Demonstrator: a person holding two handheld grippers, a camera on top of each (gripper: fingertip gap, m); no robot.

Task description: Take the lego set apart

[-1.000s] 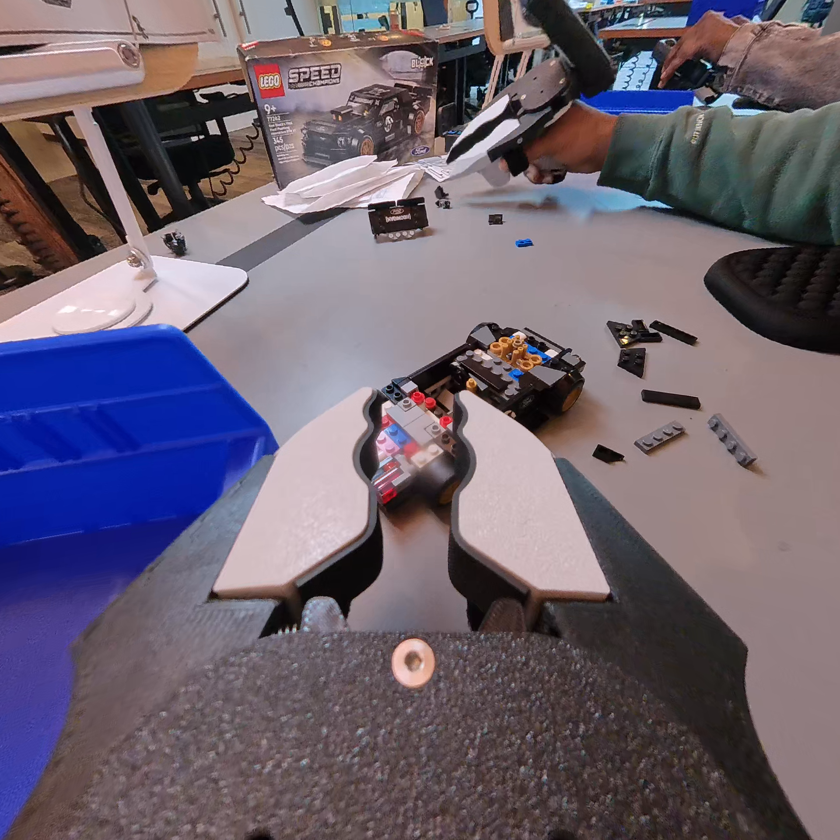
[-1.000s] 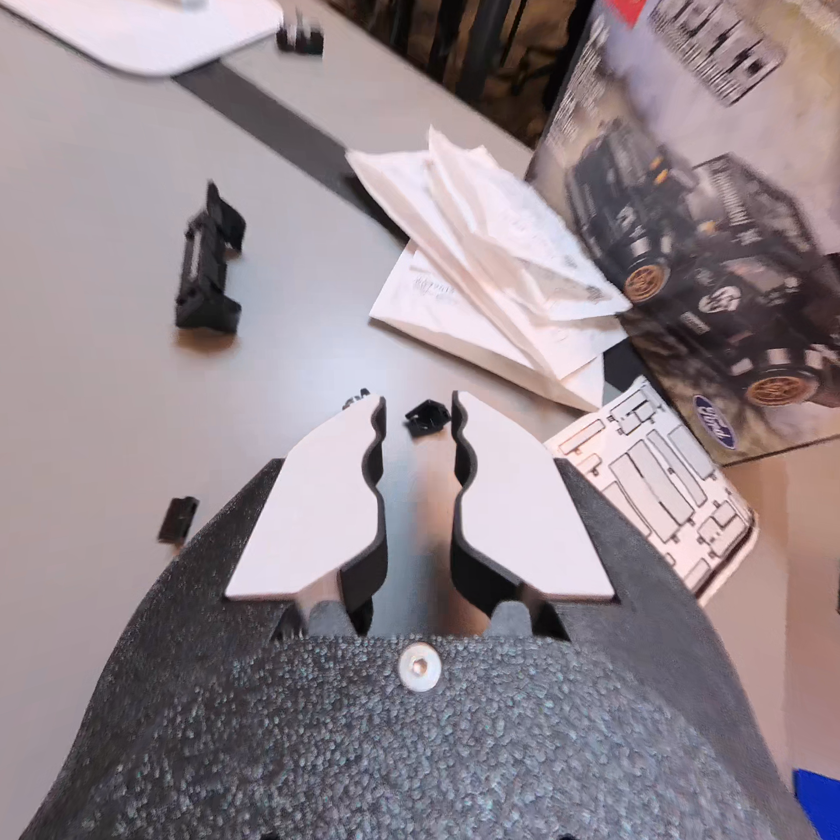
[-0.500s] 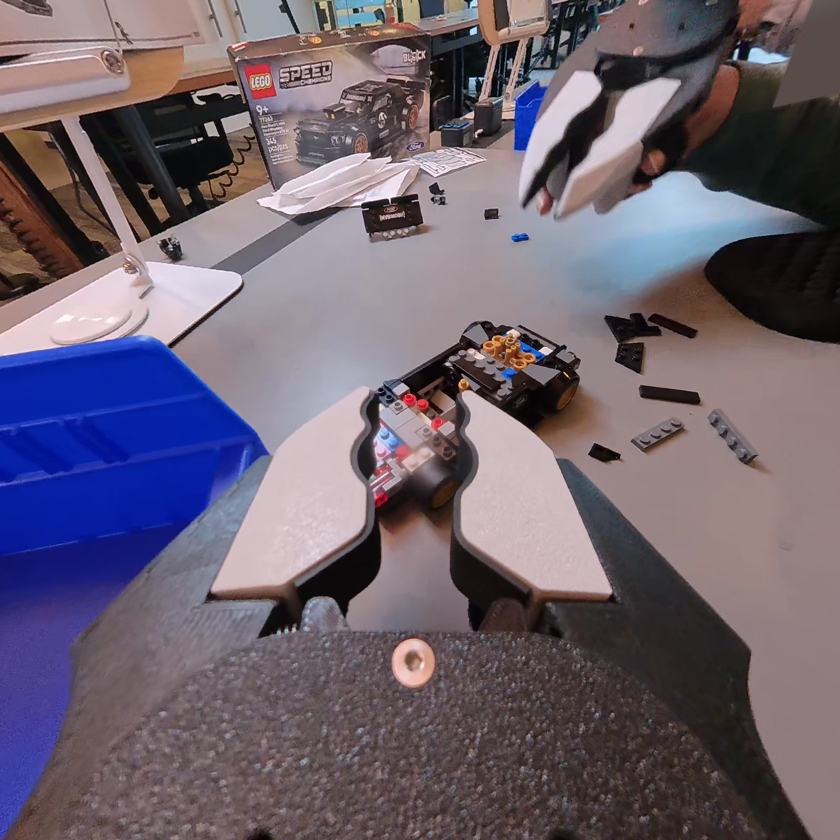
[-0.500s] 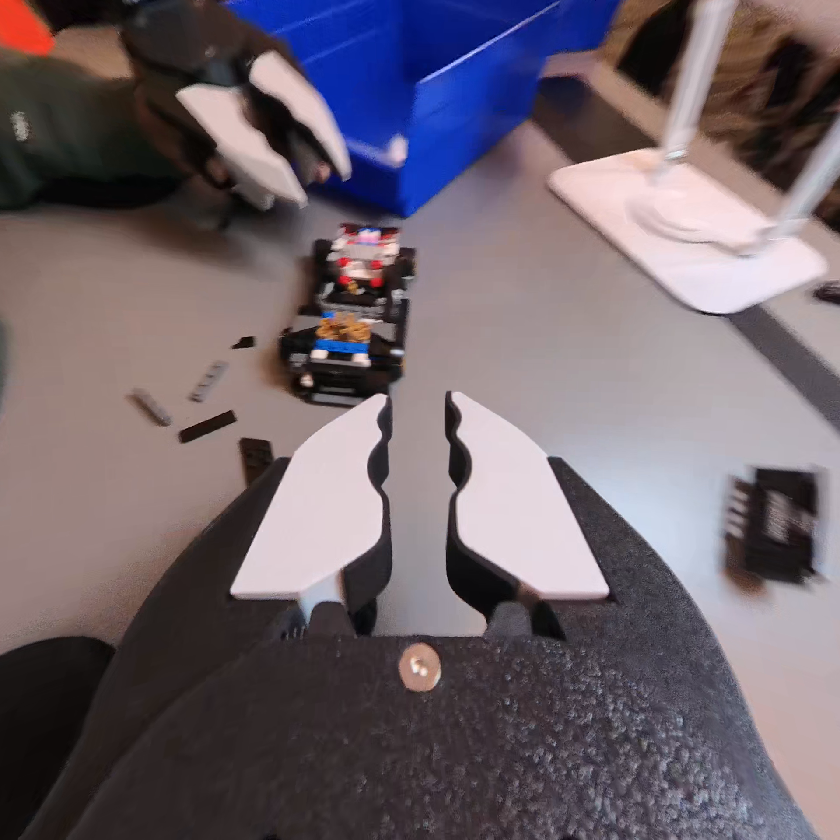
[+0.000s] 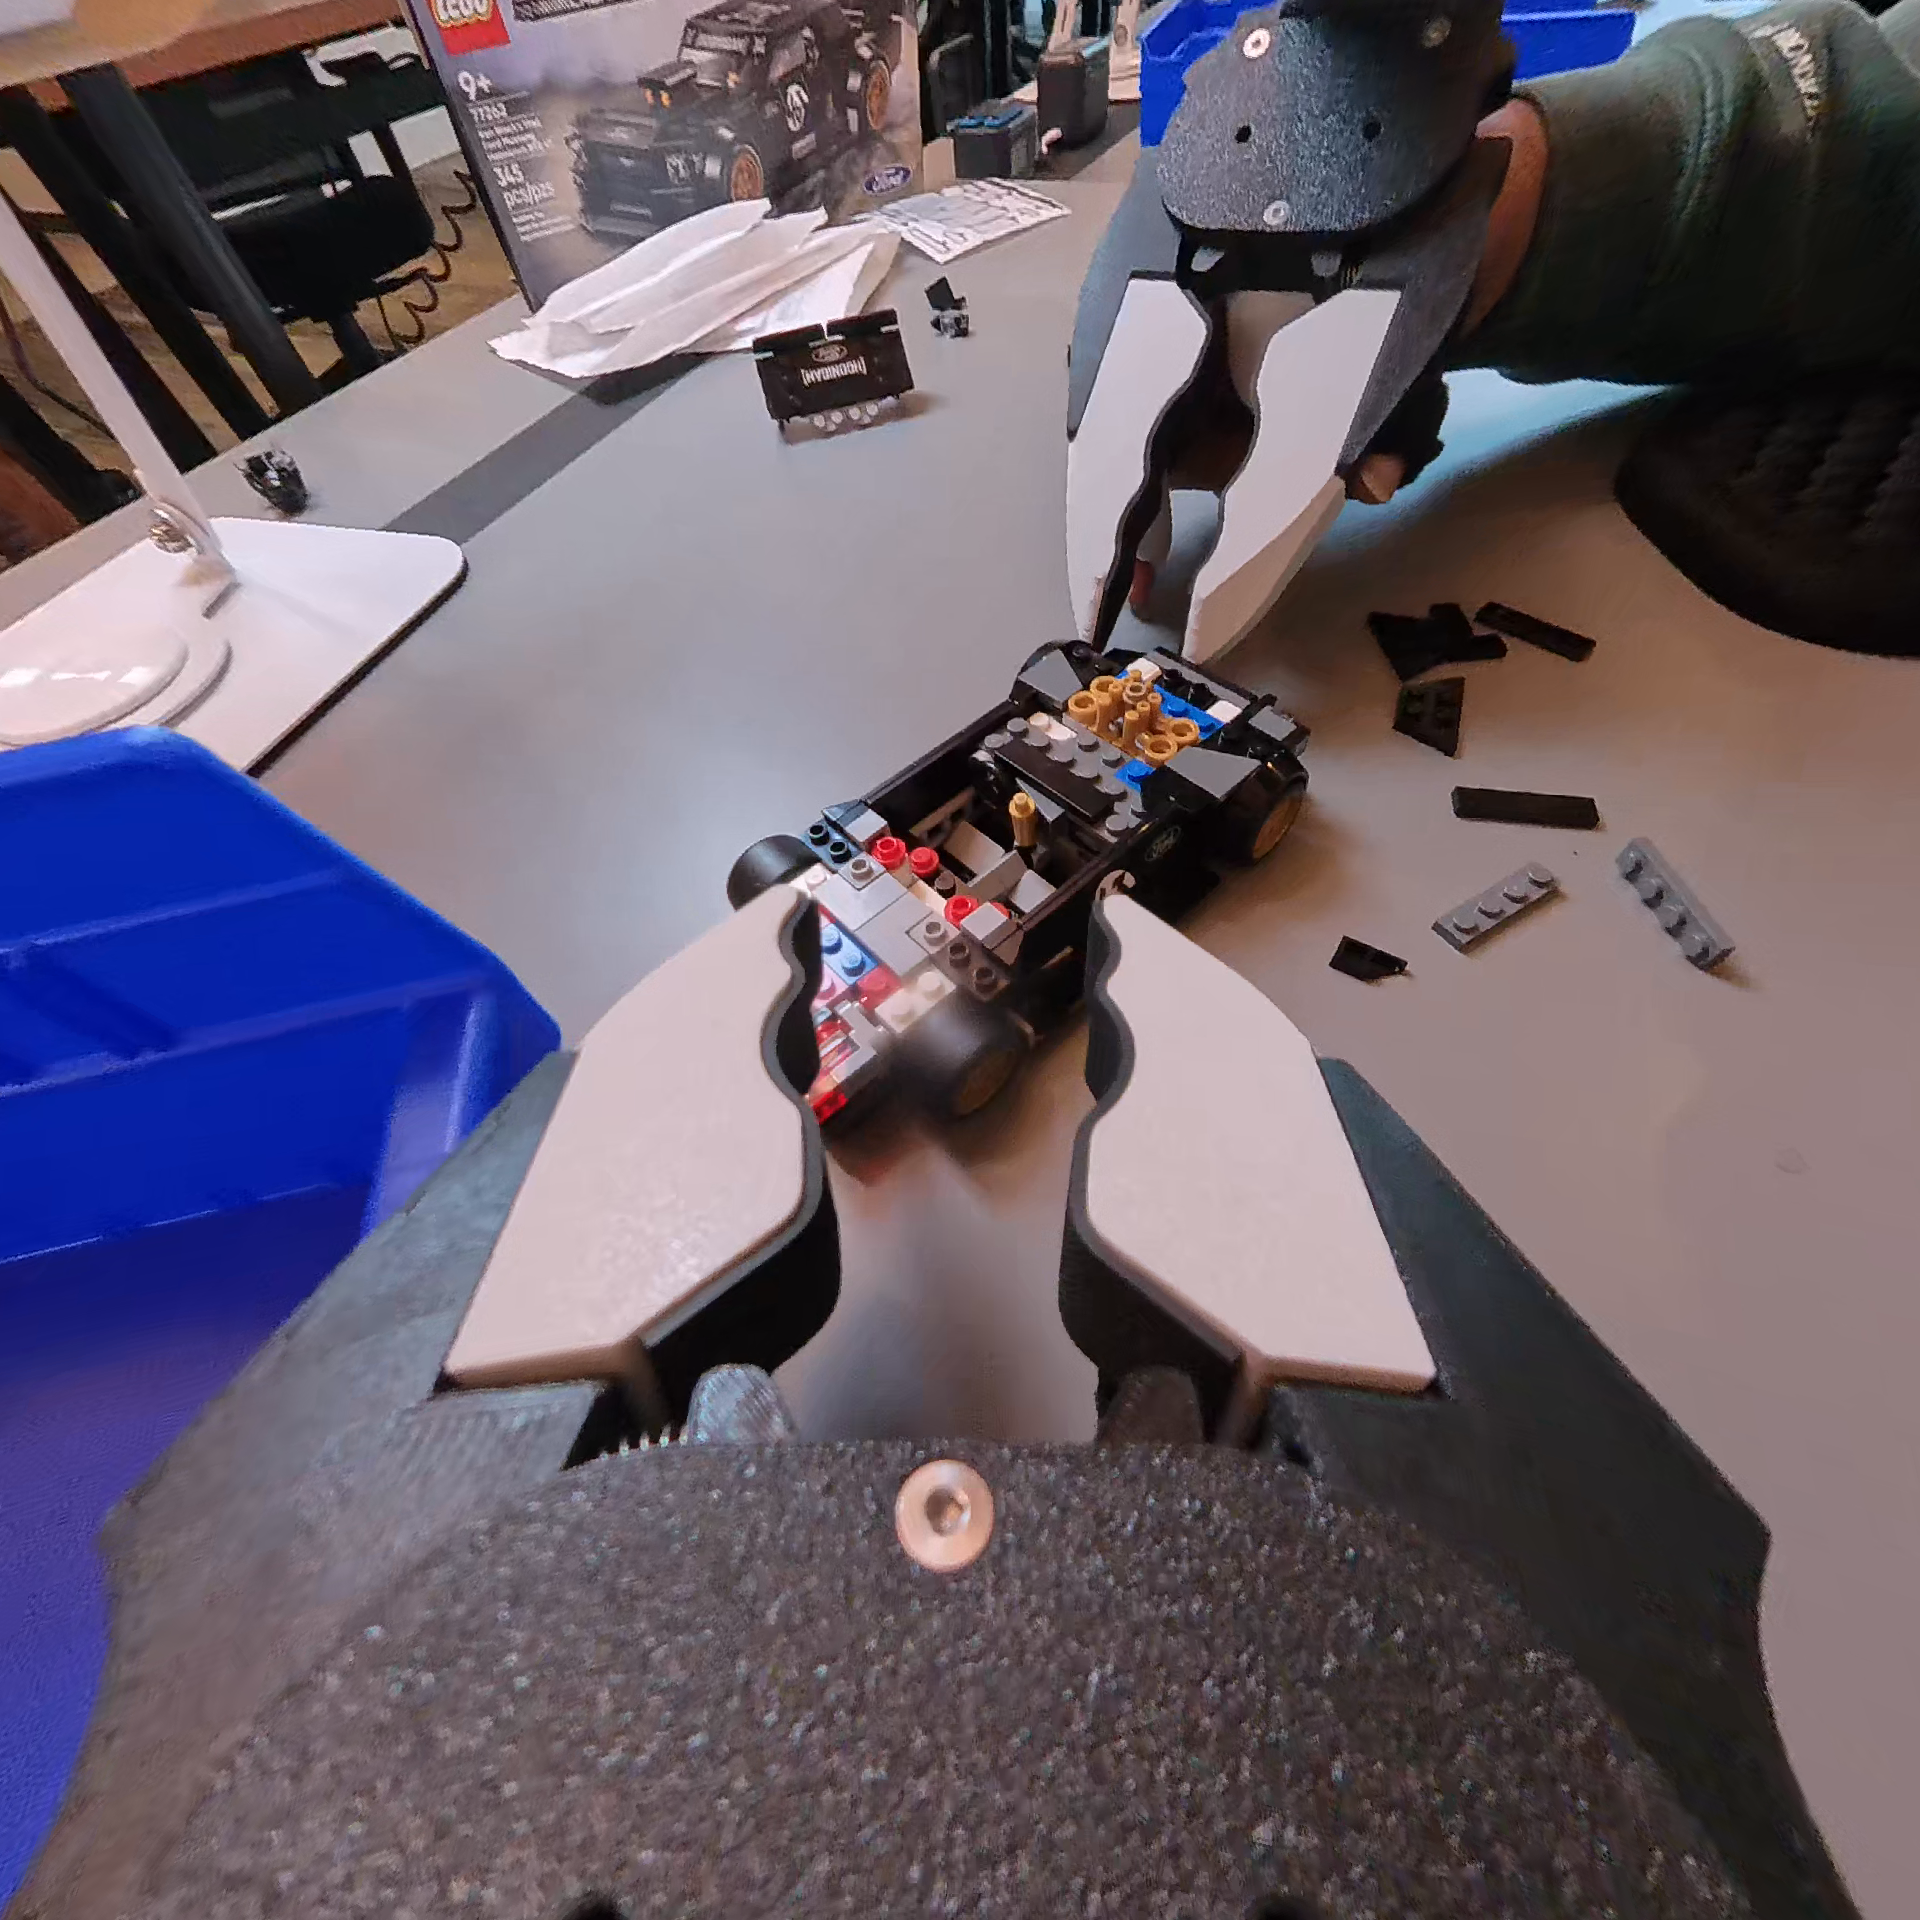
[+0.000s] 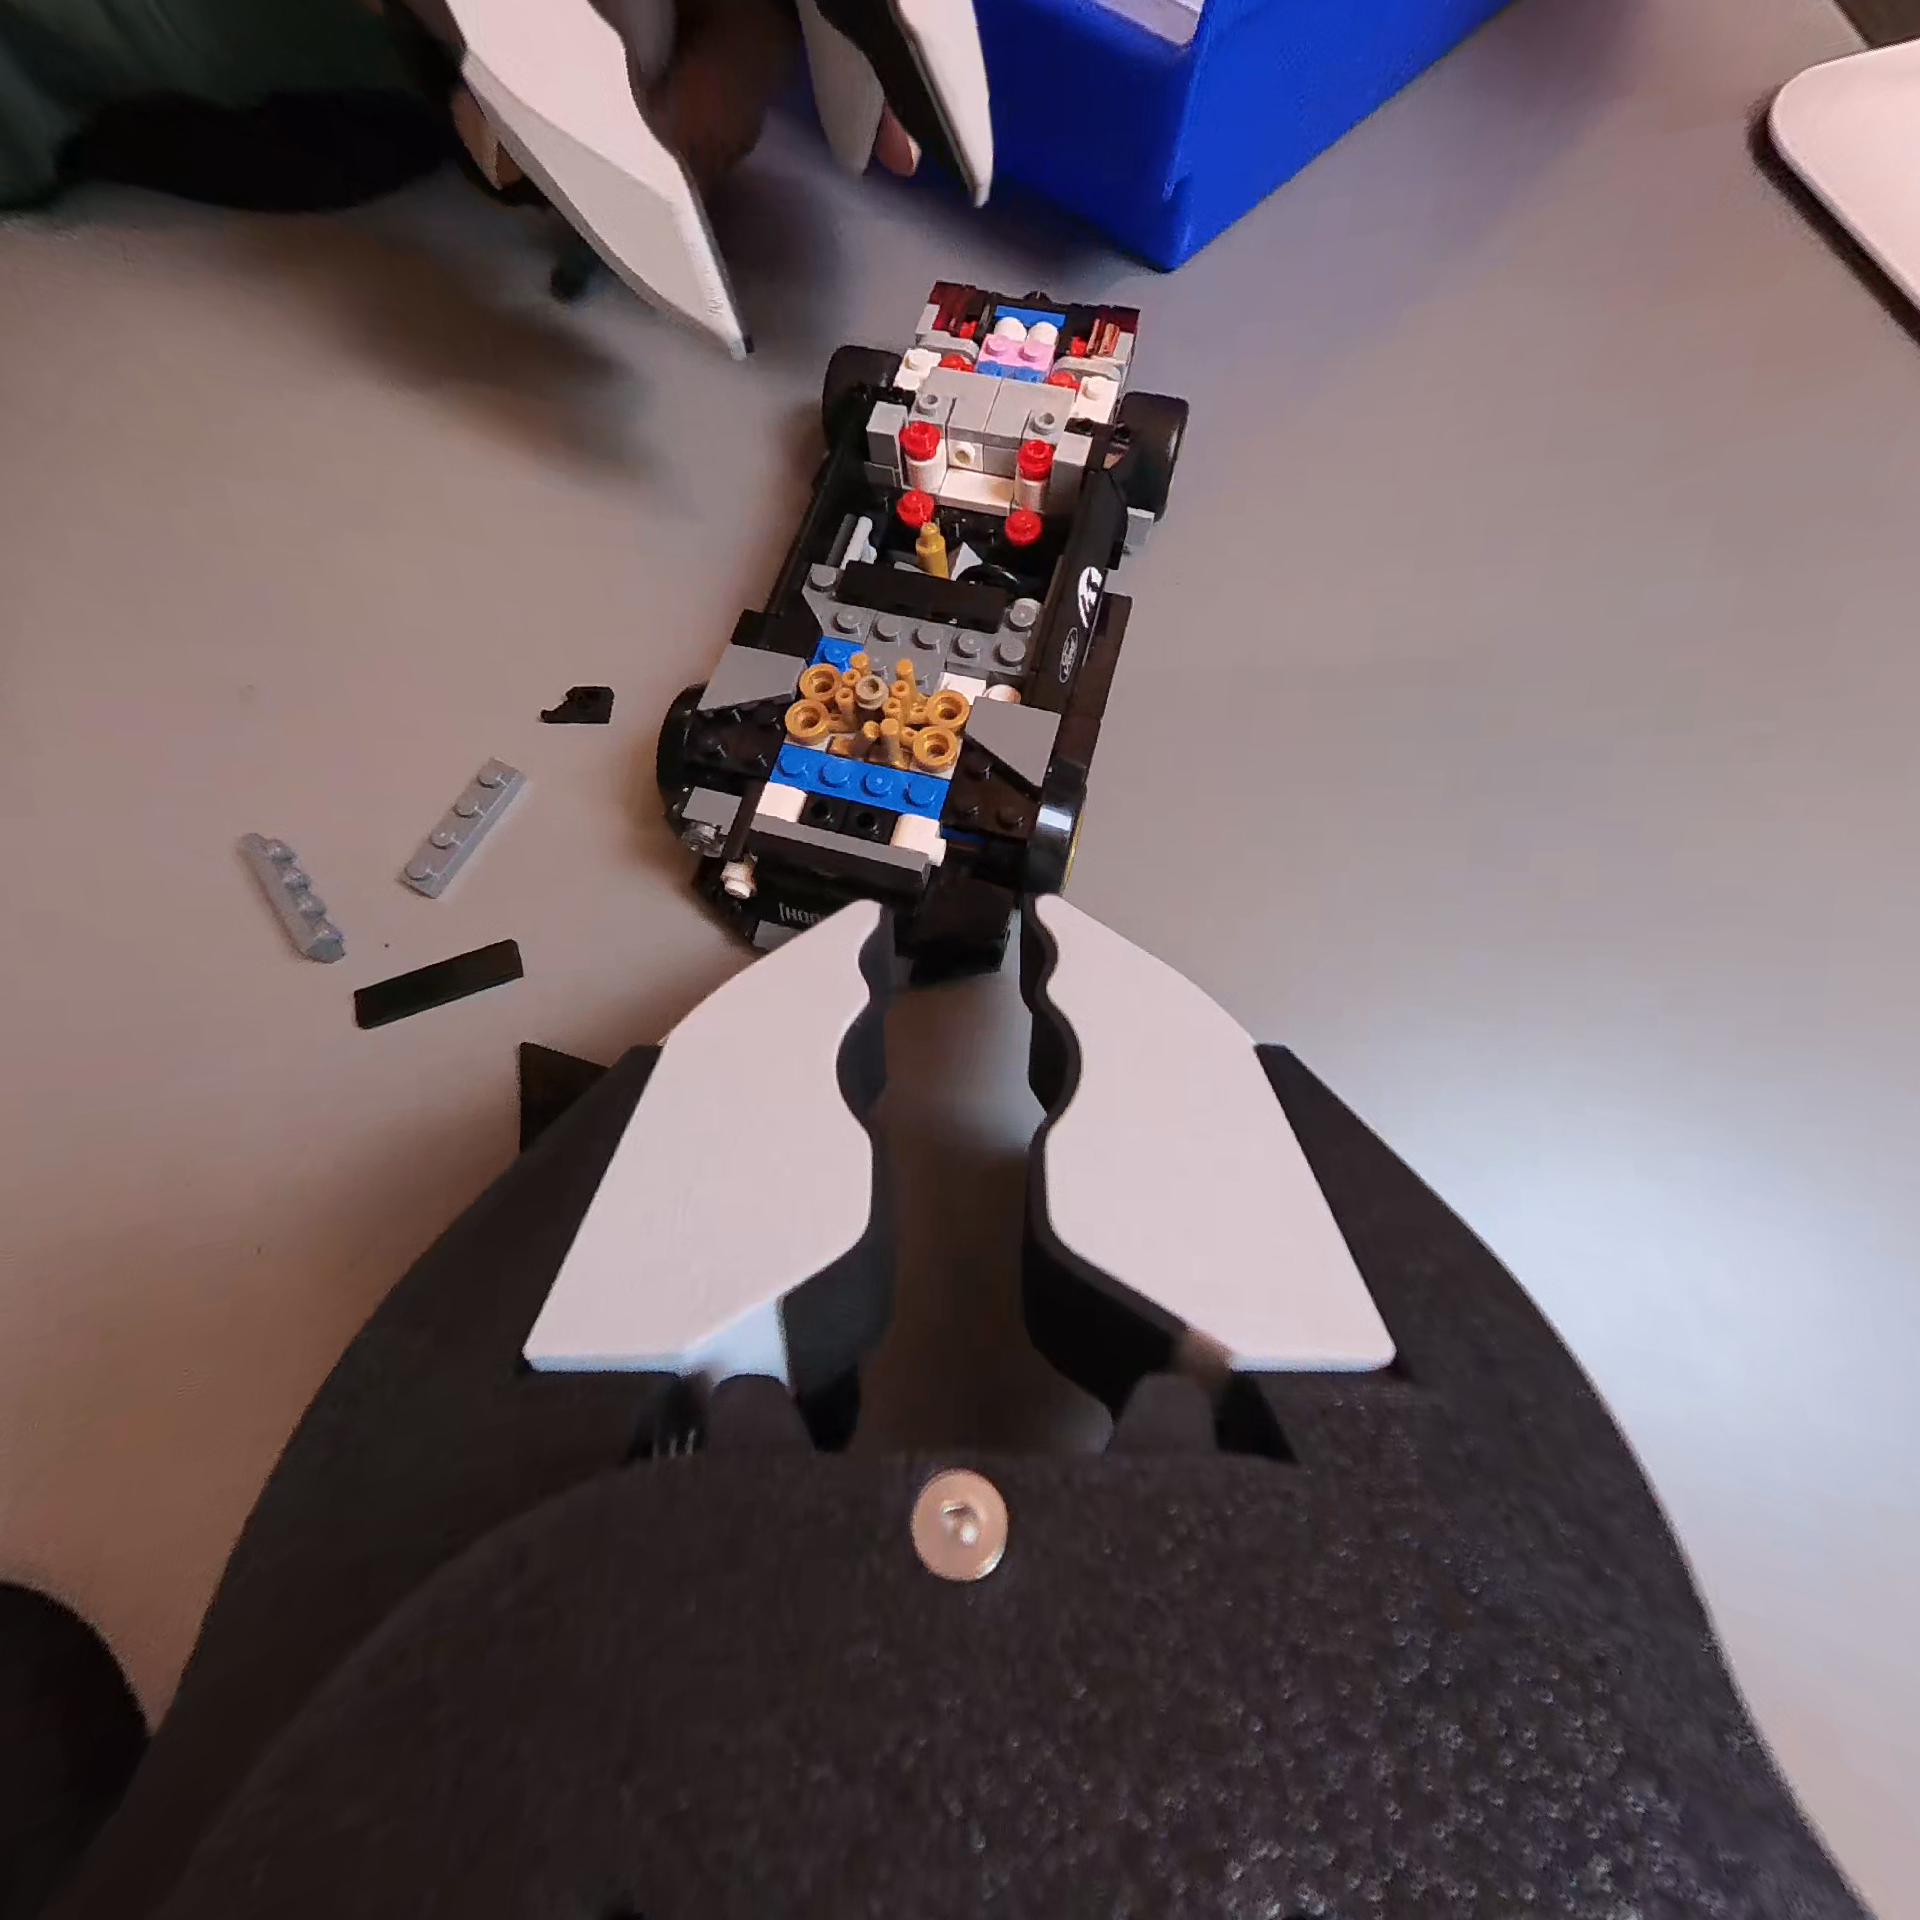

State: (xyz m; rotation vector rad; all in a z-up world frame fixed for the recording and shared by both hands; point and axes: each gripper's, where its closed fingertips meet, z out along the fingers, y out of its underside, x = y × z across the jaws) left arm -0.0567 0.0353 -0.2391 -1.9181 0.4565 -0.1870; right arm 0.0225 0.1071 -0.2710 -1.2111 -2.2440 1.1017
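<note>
- Left wrist view looks along the left gripper (image 5: 945, 914), whose jaws are spread and grasp nothing; the rear end of the lego car (image 5: 1023, 862) sits between the fingertips, with clear gaps on both sides.
- Right wrist view shows the right gripper (image 6: 951, 914) at the opposite end, jaws parted and empty, tips just at the car's front bumper.
- Long axis of the car (image 6: 925, 623) runs from one gripper to the other, so each tool faces one end; neither is clearly nearer, as both tips are at the model.
- On the grey table (image 5: 675, 644) the car stands upright on its wheels, just beside a blue bin (image 5: 208, 987).
- Its roof and upper body panels are off. Exposed are a cluster of gold engine parts (image 6: 883, 712) near the front, a blue plate, grey studded plates, red round studs and pink and white bricks at the rear.
- Loose black and grey plates (image 6: 457, 826) lie scattered on the table beside the car.
- My judgement: the left gripper is placed to steady the rear while the right pulls front pieces.
</note>
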